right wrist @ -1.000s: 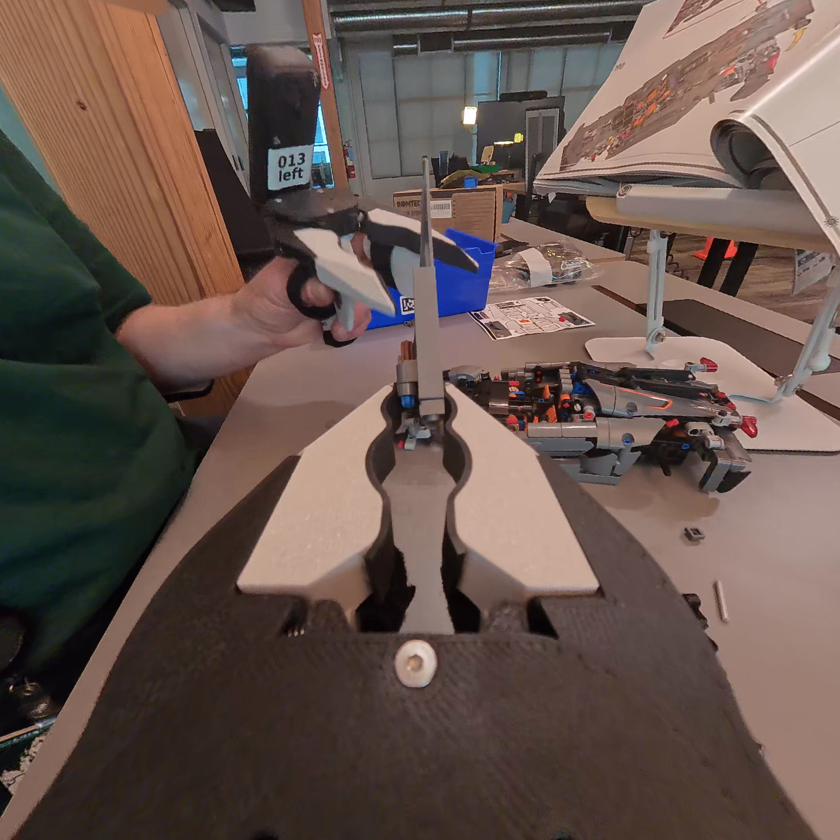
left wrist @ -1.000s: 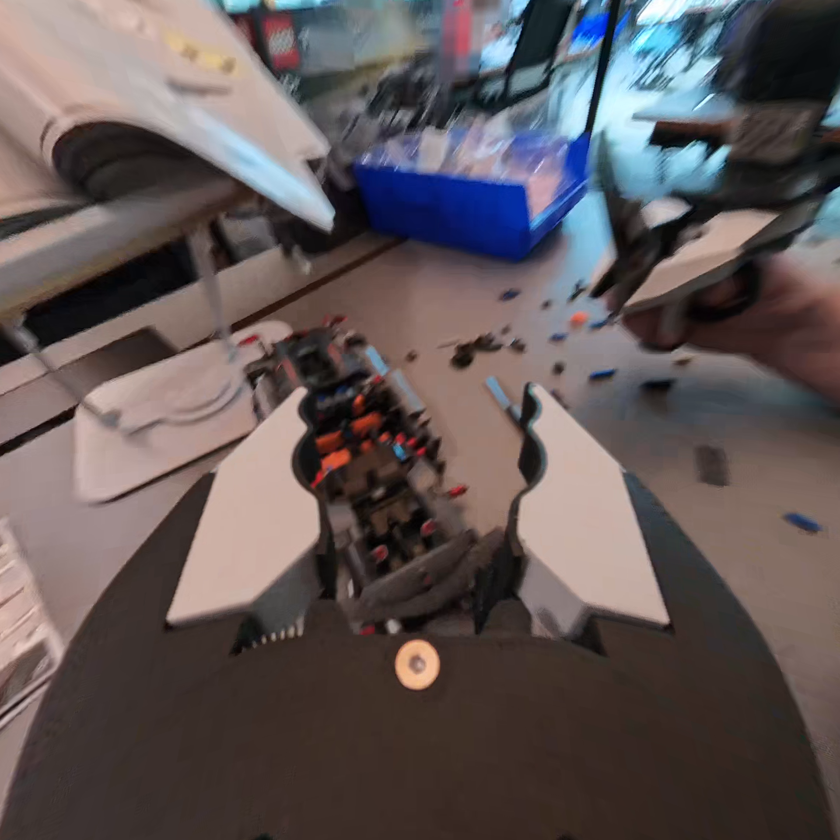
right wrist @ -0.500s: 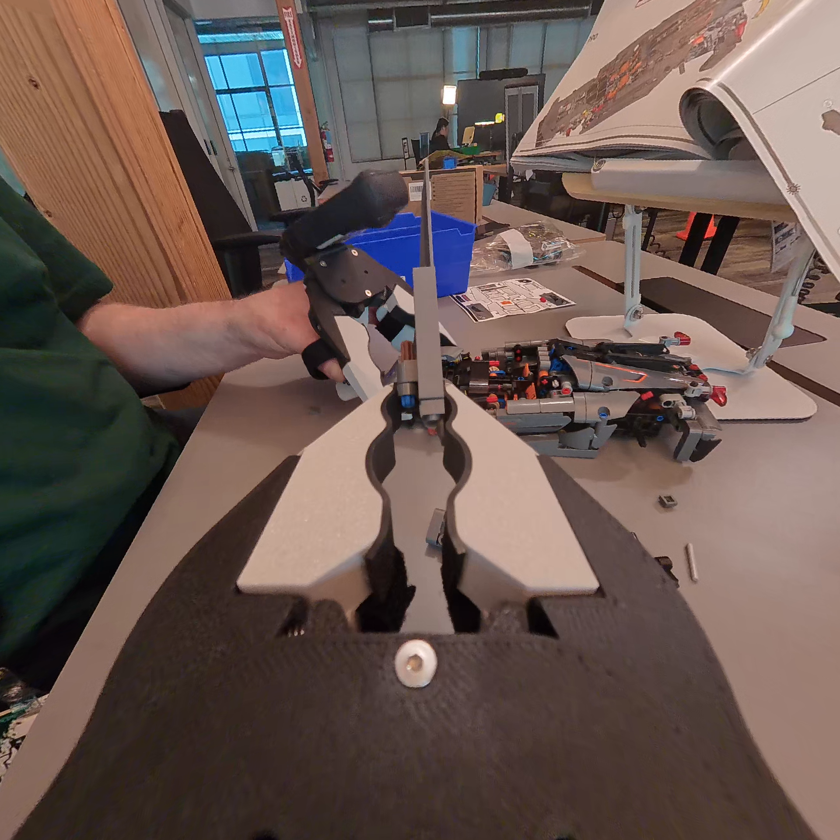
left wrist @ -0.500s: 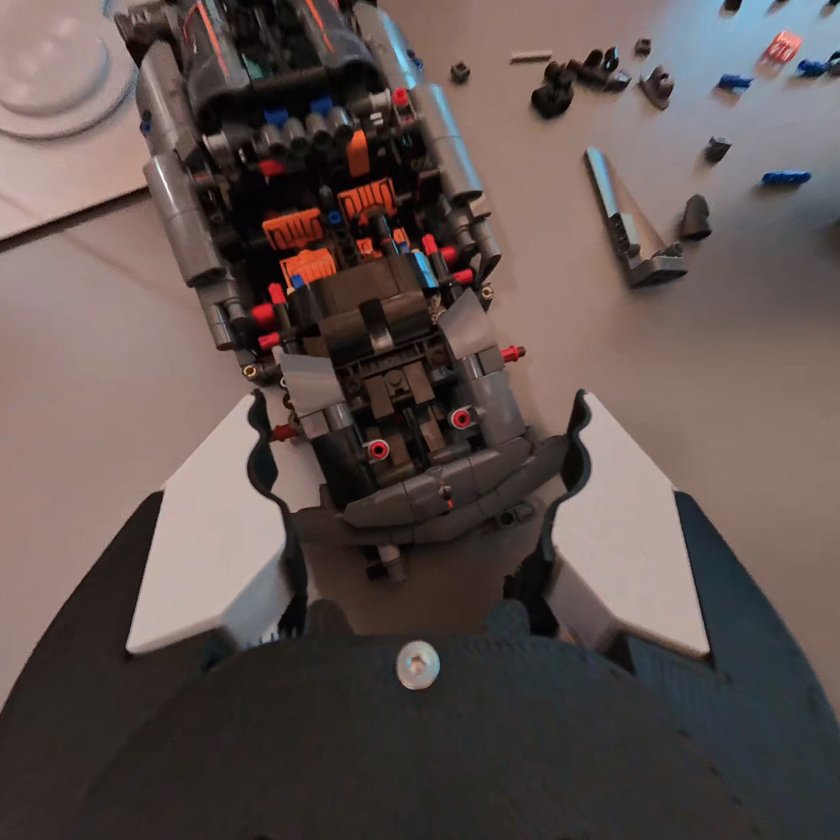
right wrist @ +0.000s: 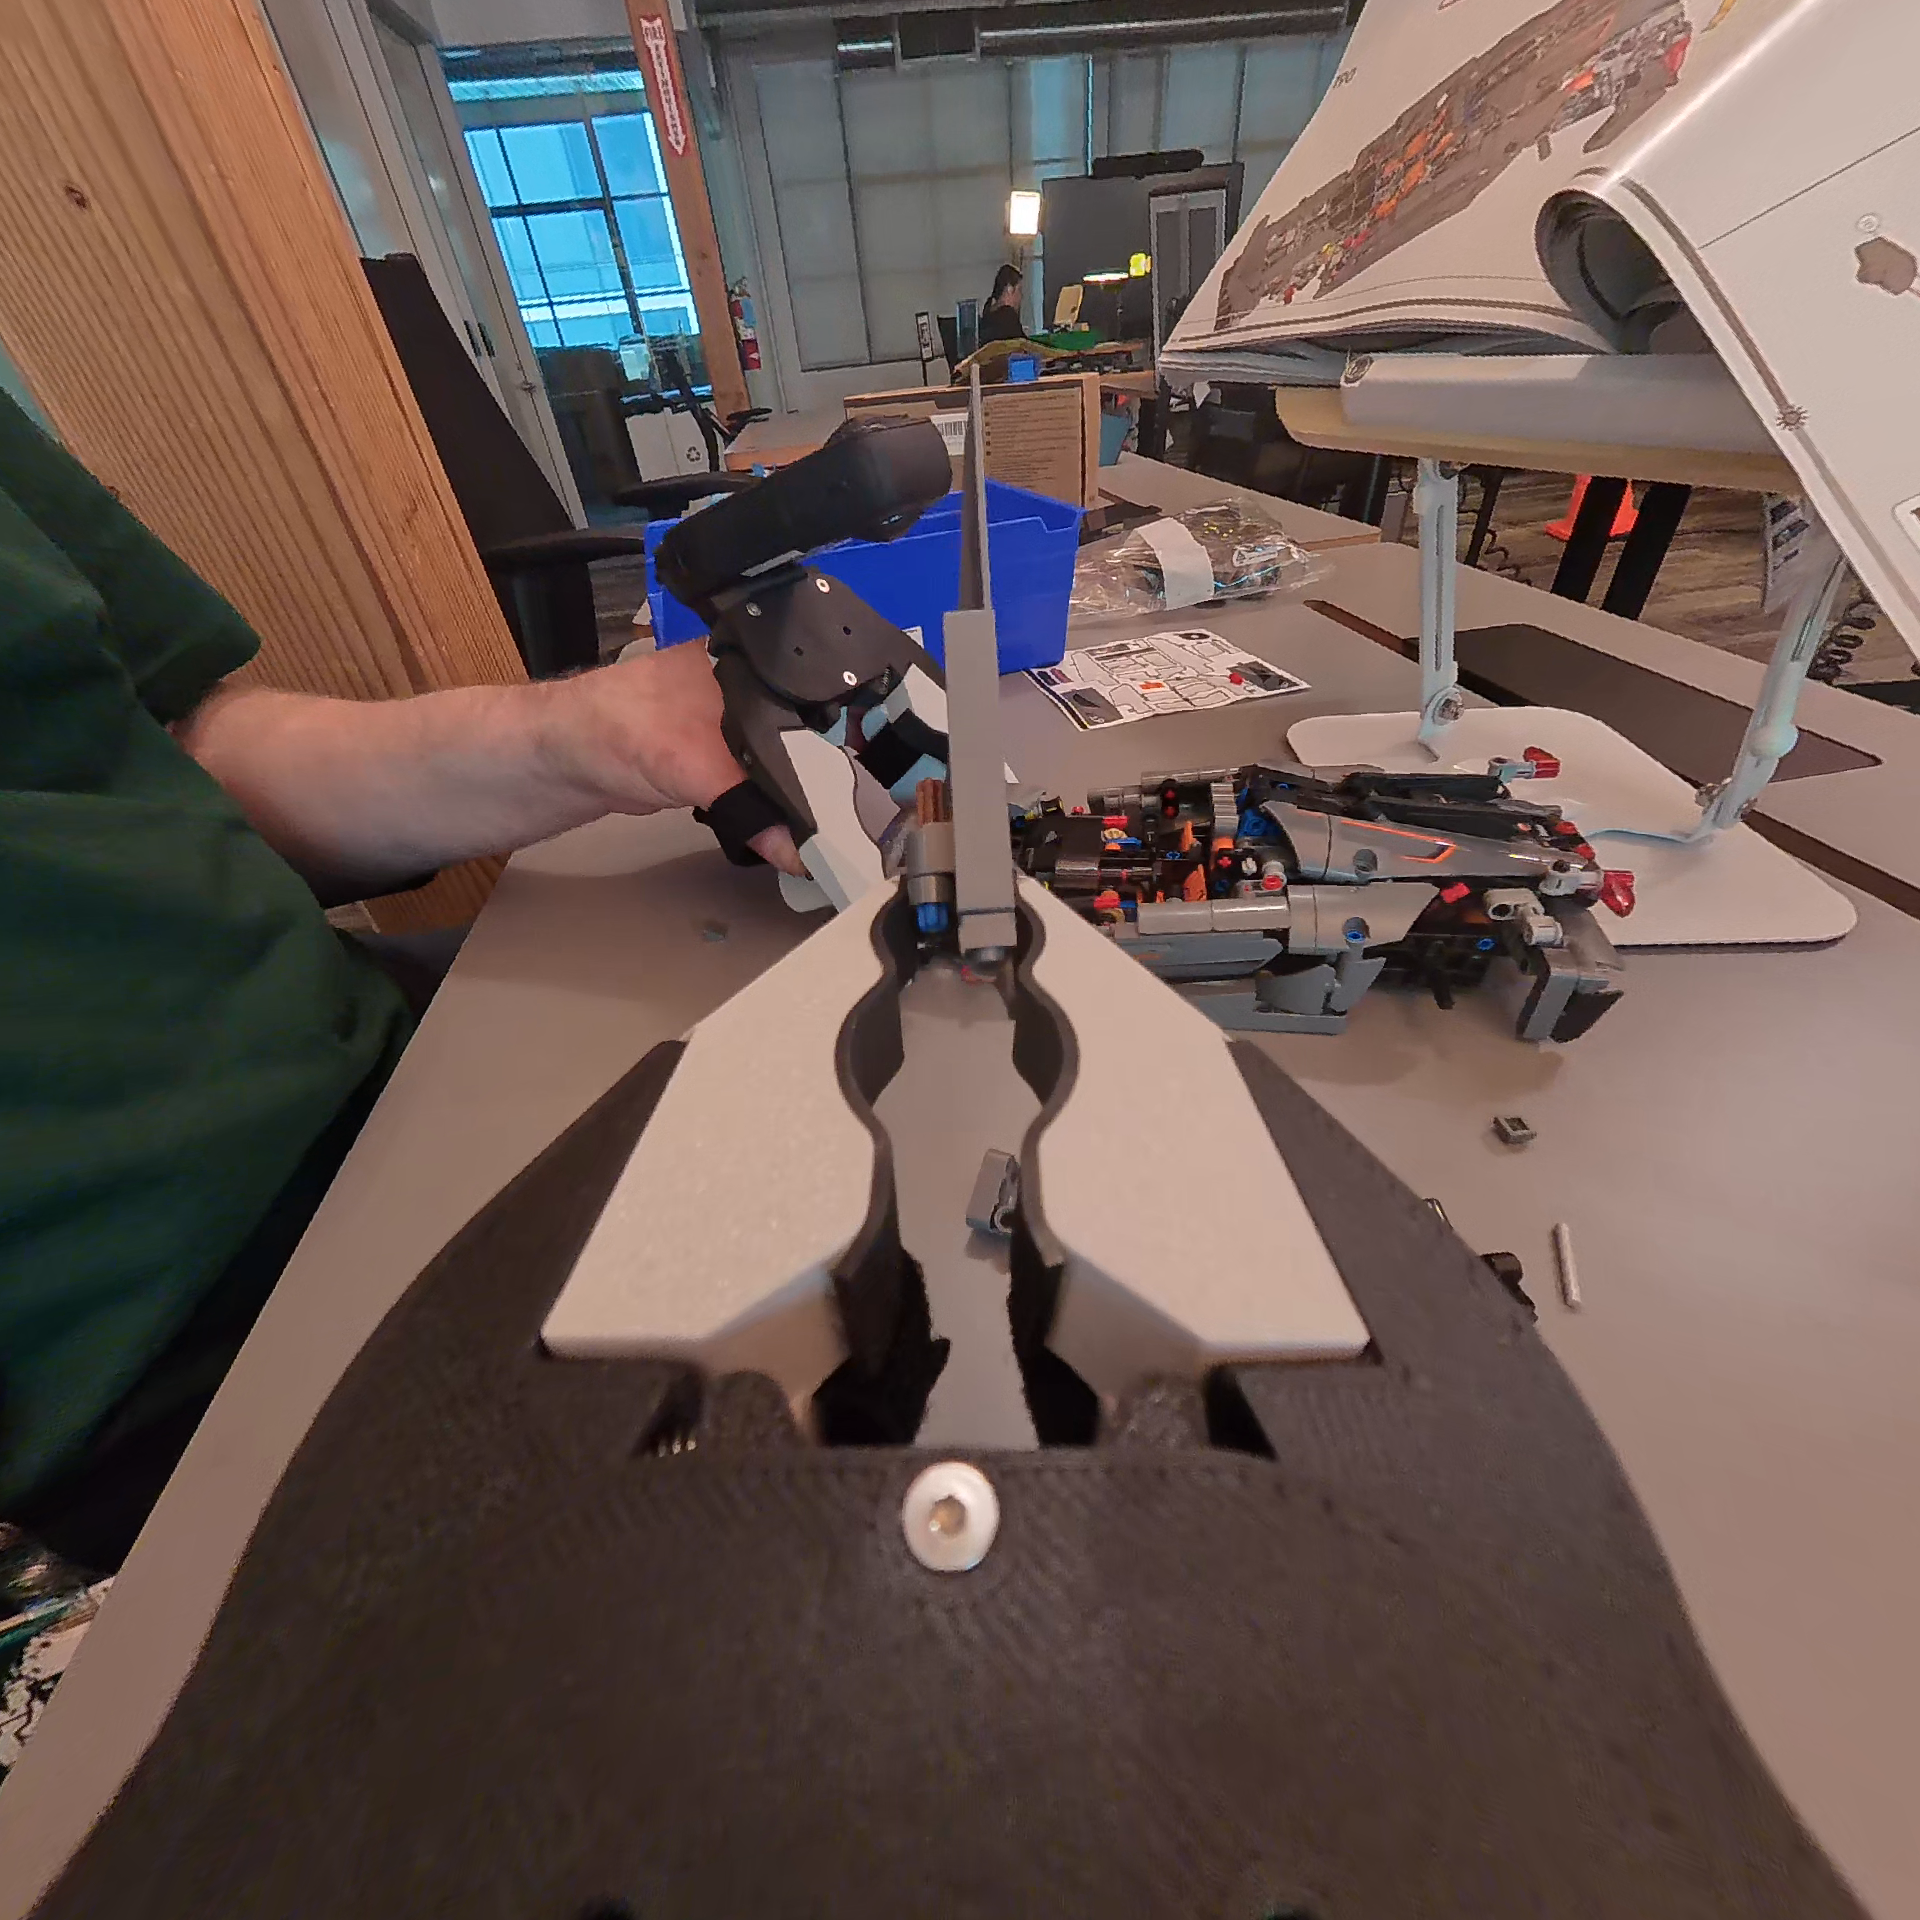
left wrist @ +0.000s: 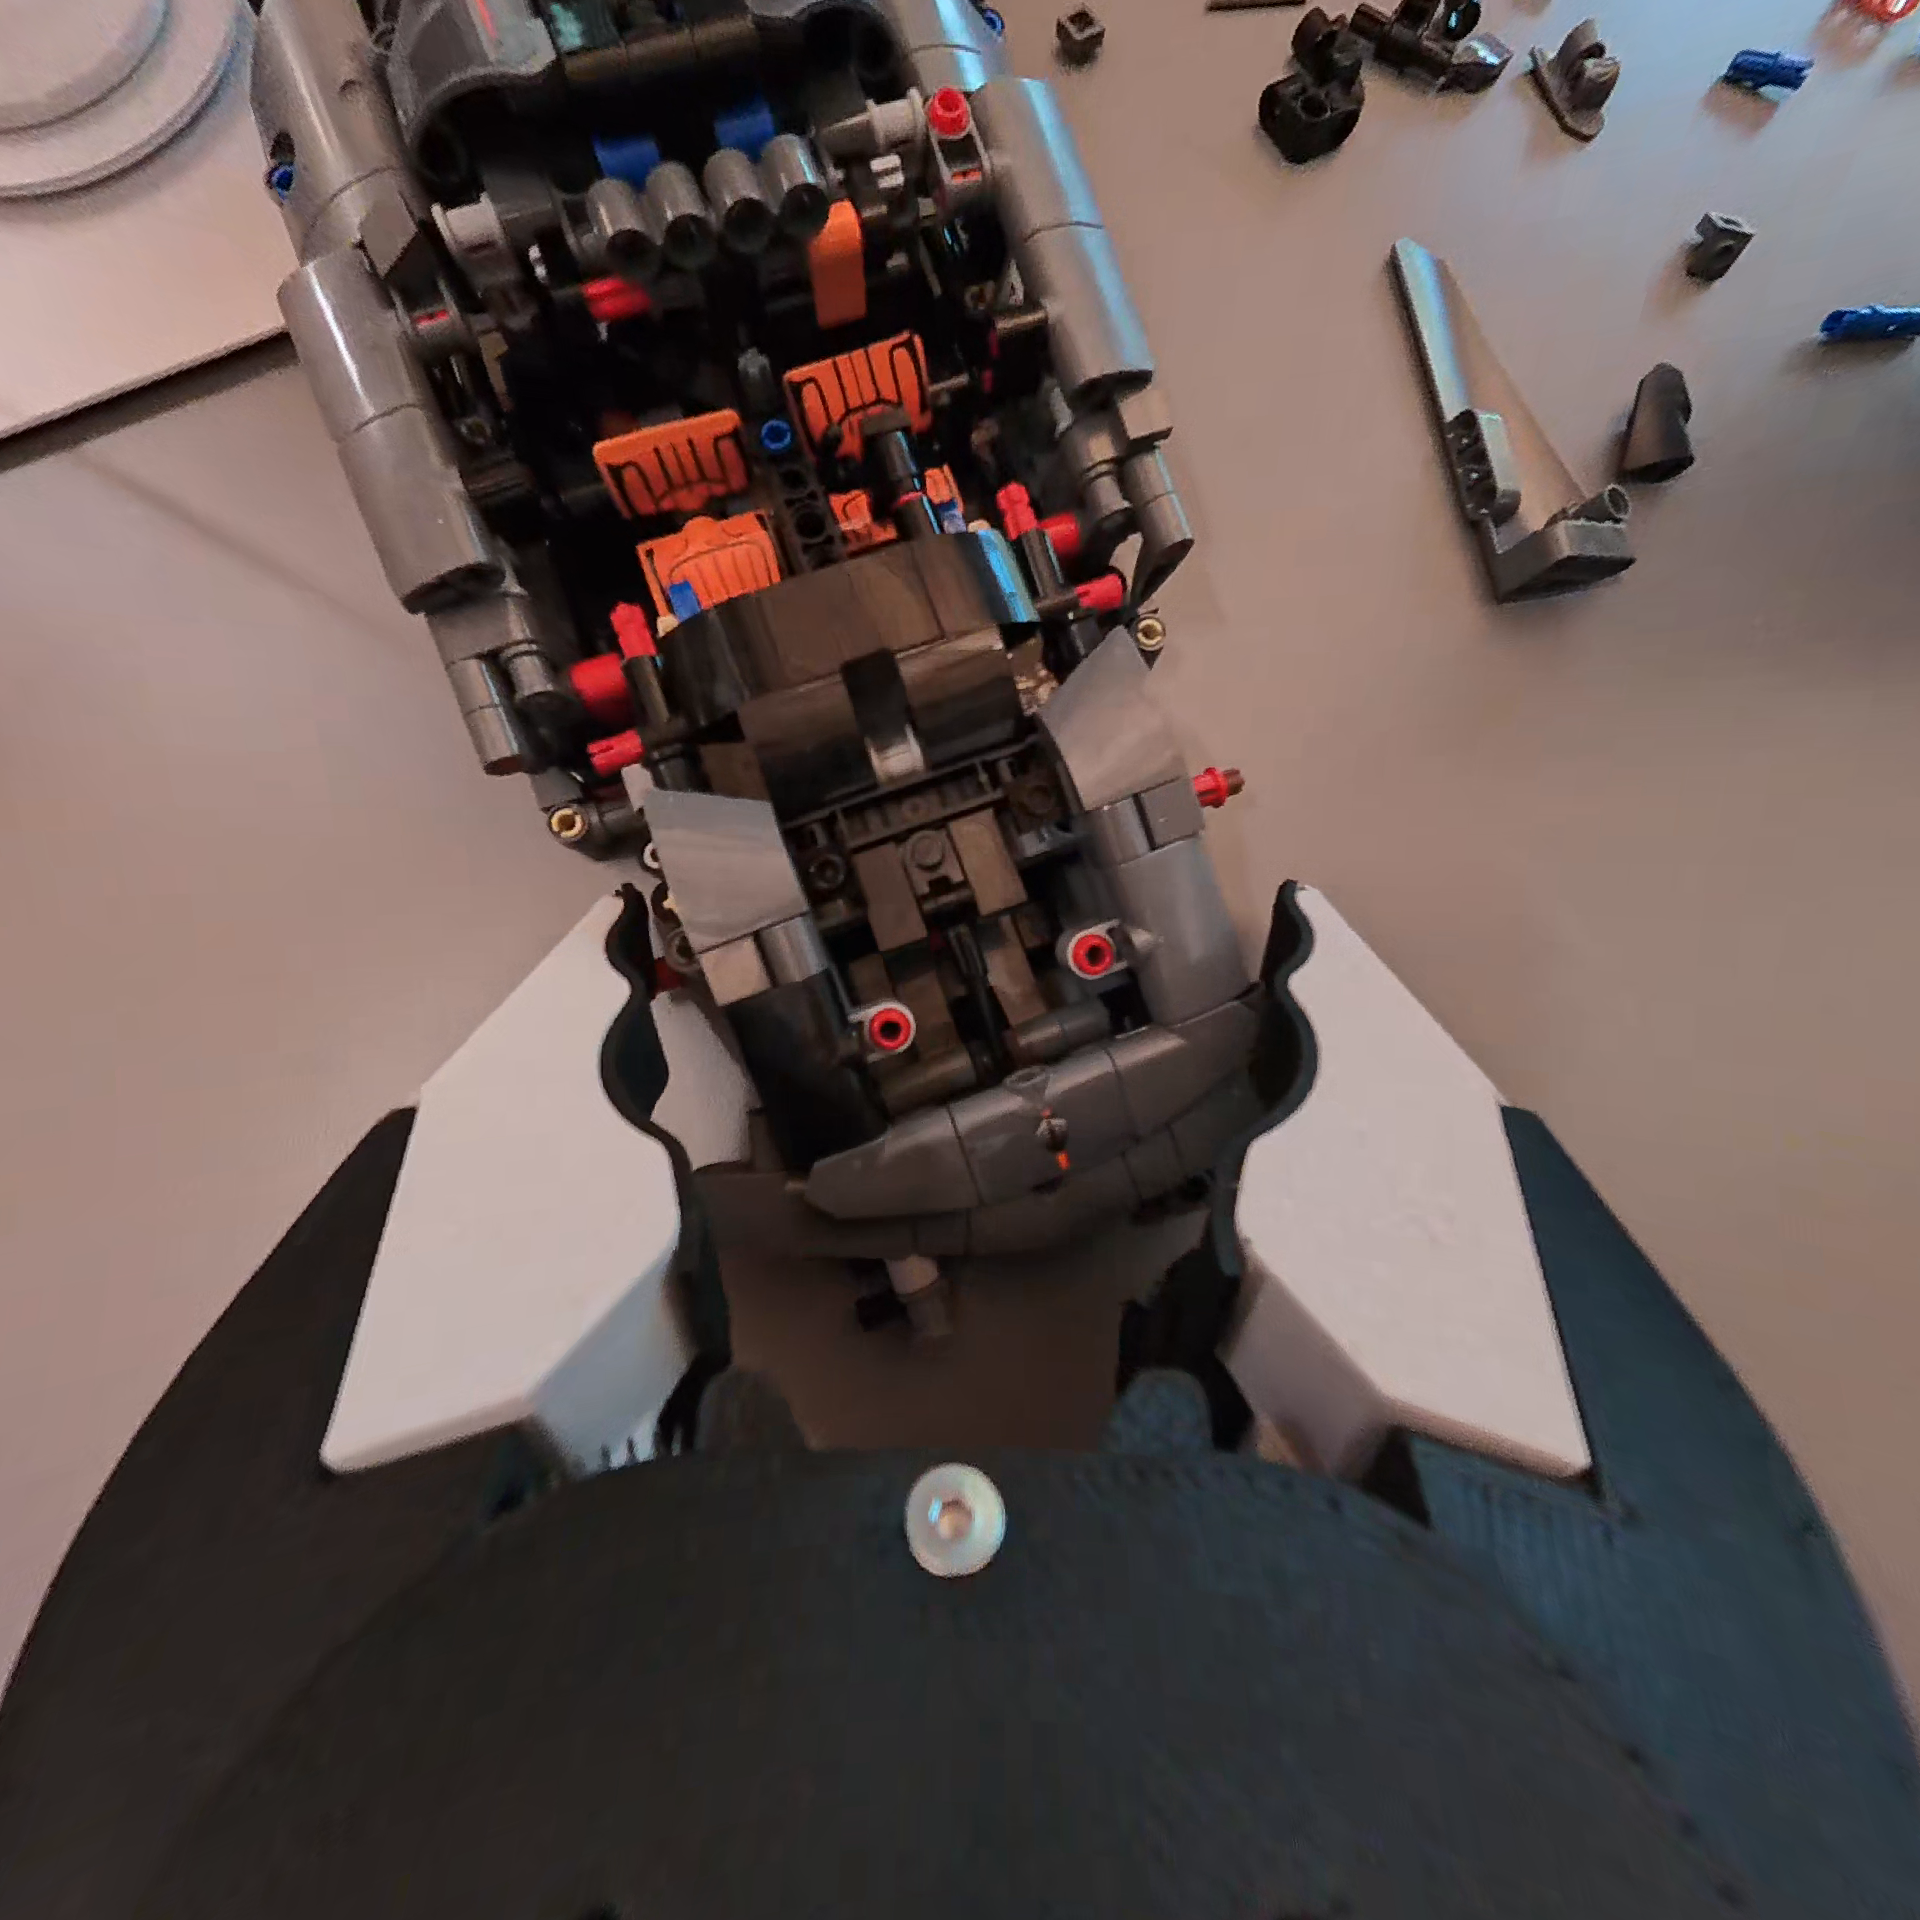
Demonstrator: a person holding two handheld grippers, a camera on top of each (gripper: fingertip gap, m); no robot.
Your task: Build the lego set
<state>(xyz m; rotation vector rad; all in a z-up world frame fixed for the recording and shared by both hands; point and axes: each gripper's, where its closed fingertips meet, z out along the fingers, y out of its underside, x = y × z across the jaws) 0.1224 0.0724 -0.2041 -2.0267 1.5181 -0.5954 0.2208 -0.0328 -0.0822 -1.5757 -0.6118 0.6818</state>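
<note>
The dark grey, black and orange lego car model (left wrist: 831,468) lies on the grey table (left wrist: 1558,935). My left gripper (left wrist: 956,904) is open wide and points down at the model's near end. Its two pads straddle that end; the left pad (left wrist: 623,997) stands clear of the bricks, the right pad (left wrist: 1283,987) lies close beside them. In the right wrist view the left gripper (right wrist: 831,727) hangs over the model's (right wrist: 1320,862) left end. My right gripper (right wrist: 961,904) is shut on a long grey tapered panel piece (right wrist: 975,748), held upright above the table.
Loose parts lie right of the model: a grey wedge panel (left wrist: 1496,436), black pieces (left wrist: 1320,94), blue pins (left wrist: 1870,322). A blue bin (right wrist: 1018,582), a sticker sheet (right wrist: 1164,675) and the booklet stand (right wrist: 1714,831) sit behind. A person's arm (right wrist: 416,748) reaches in from the left.
My left gripper came down from mid-air onto the model's near end, opened wider, then narrowed a little around it. My right gripper keeps its hold on the grey panel, almost still.
</note>
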